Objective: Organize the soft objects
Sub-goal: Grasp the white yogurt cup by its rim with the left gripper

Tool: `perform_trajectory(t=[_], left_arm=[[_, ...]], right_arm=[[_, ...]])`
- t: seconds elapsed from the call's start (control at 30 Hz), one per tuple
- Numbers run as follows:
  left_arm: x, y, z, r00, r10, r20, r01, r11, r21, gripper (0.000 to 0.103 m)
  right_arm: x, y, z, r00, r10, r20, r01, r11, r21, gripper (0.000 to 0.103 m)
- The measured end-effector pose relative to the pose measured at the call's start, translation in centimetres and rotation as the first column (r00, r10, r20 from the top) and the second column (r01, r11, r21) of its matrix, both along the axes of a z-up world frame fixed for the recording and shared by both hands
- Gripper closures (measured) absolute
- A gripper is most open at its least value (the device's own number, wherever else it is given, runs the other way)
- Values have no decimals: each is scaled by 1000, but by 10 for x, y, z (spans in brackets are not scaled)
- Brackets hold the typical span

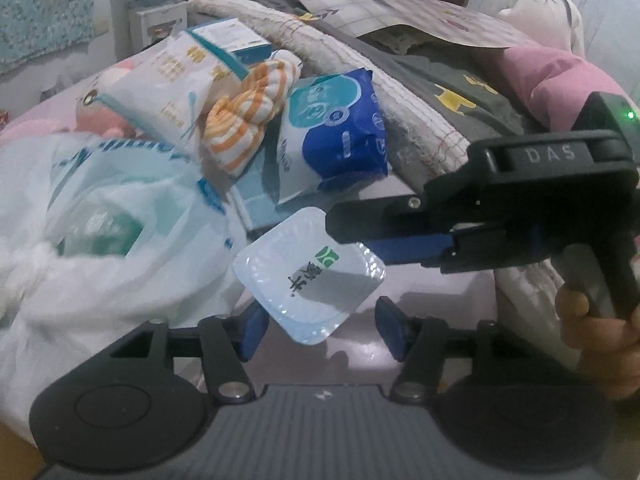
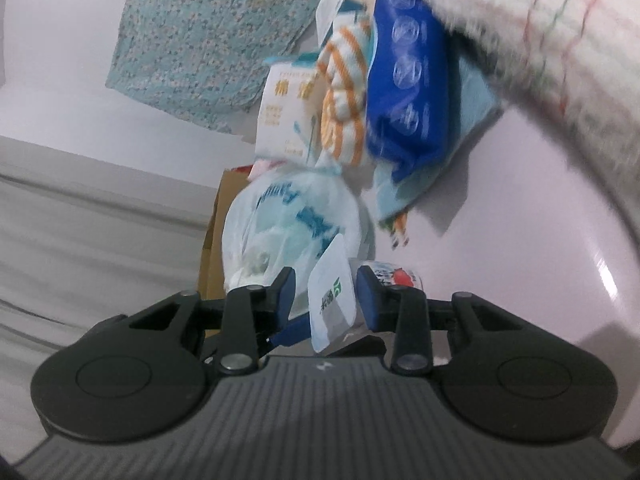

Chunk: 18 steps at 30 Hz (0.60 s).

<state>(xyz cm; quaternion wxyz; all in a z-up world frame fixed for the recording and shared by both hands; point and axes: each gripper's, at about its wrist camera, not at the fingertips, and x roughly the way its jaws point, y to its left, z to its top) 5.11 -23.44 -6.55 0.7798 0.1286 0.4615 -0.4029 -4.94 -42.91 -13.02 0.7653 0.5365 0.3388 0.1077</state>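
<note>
Cup (image 1: pixel 310 276) caught between two grippers on a pink bed (image 1: pixel 432 320).
Far left lies a white bag (image 1: pixel 112 216), then a striped cloth (image 1: pixel 248 116) and a blue pack (image 1: pixel 340 128). Left gripper (image 1: pixel 320 326) stands half open around the cup's near edge, pads apart from it. Right gripper (image 2: pixel 326 296) is narrowed on the cup; whether it pinches, I cannot tell.

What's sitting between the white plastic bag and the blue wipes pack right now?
In the left wrist view, the orange-striped cloth lies between the white plastic bag and the blue wipes pack. The right wrist view shows the same.
</note>
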Motion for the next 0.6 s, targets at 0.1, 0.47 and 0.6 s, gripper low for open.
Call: perform_trajectory(t=[0.1, 0.47, 0.6], left_arm=[[1, 6, -1, 1000, 10, -6, -10, 1000, 9, 34], [5, 0, -1, 999, 39, 18, -39, 999, 31, 23], [13, -6, -9, 997, 68, -25, -67, 997, 45, 33]], right_arm=[[0, 9, -5, 1000, 27, -9, -27, 999, 46, 69], [-5, 0, 14, 1000, 6, 5, -5, 1000, -27, 68], [-7, -6, 28, 1000, -6, 21, 8, 996, -94, 67]])
